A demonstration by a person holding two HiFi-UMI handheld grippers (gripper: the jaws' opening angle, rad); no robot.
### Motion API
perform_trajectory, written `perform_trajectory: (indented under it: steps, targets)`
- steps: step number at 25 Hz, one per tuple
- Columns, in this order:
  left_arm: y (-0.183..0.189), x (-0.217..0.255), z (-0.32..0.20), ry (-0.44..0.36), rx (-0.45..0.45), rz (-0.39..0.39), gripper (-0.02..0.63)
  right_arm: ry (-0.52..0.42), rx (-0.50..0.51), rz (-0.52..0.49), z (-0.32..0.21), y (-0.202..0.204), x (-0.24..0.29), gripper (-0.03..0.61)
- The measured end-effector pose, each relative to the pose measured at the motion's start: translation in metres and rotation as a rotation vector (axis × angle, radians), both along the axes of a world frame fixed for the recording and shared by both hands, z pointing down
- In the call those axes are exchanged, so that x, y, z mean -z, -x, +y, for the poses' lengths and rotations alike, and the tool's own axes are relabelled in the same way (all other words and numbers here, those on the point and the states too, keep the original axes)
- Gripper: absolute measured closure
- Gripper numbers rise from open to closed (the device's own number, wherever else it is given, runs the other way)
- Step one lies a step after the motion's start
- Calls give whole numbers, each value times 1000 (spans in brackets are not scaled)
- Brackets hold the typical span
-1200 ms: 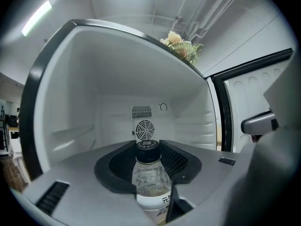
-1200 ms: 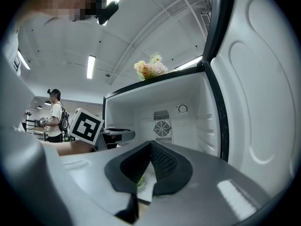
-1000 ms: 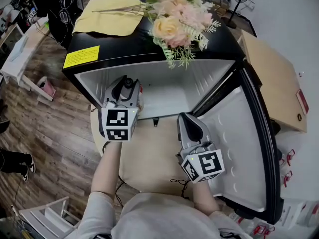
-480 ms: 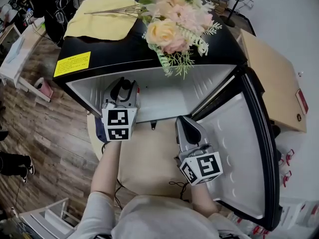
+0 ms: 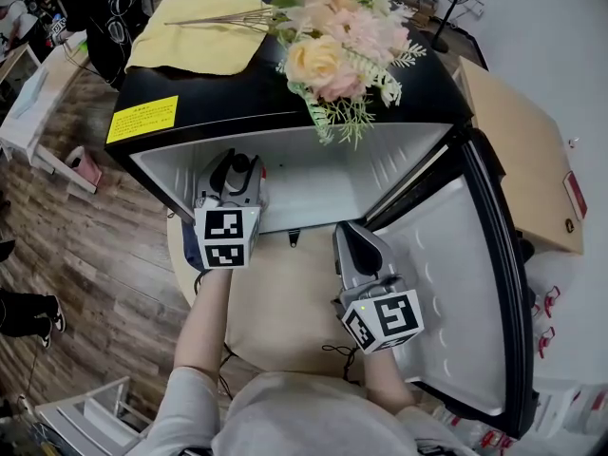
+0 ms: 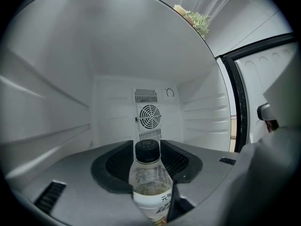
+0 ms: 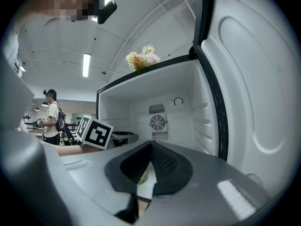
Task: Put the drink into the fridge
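The drink [image 6: 149,185] is a clear bottle with a black cap and a white label. My left gripper [image 5: 241,171] is shut on it and holds it upright inside the open fridge [image 5: 285,112], at the left of the white compartment. The left gripper view shows the bottle between the jaws, with the back wall's fan grille [image 6: 150,115] behind it. My right gripper [image 5: 350,237] is shut and holds nothing. It hangs in front of the fridge's opening, by the open door [image 5: 456,283].
A bunch of flowers [image 5: 337,36] and a yellow cloth [image 5: 199,41] lie on the fridge's black top. A cardboard box [image 5: 522,150] stands to the right behind the door. Wooden floor lies to the left. A person [image 7: 51,117] stands far off.
Almost nothing: both grippers stay where they were, the left one still shut on the bottle. The head view has shifted slightly.
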State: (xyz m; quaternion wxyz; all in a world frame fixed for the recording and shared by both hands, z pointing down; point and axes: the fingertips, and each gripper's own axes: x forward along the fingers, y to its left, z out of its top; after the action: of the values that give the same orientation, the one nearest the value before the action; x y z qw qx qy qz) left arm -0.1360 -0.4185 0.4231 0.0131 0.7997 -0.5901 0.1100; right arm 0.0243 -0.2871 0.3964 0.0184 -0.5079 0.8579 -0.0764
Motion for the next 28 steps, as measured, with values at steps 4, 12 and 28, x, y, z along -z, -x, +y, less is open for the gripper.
perform_trajectory:
  steps: [4,12,28]
  targets:
    - [0,4,5,6,-6,13,429,-7,2,3,3,1,3,568]
    - [3,19,30,-25,15,29,480,-20,14,-10,10,10,11,569]
    - [17,38,73,-59,47,55,598,-55,38,-5,34,21,27,568]
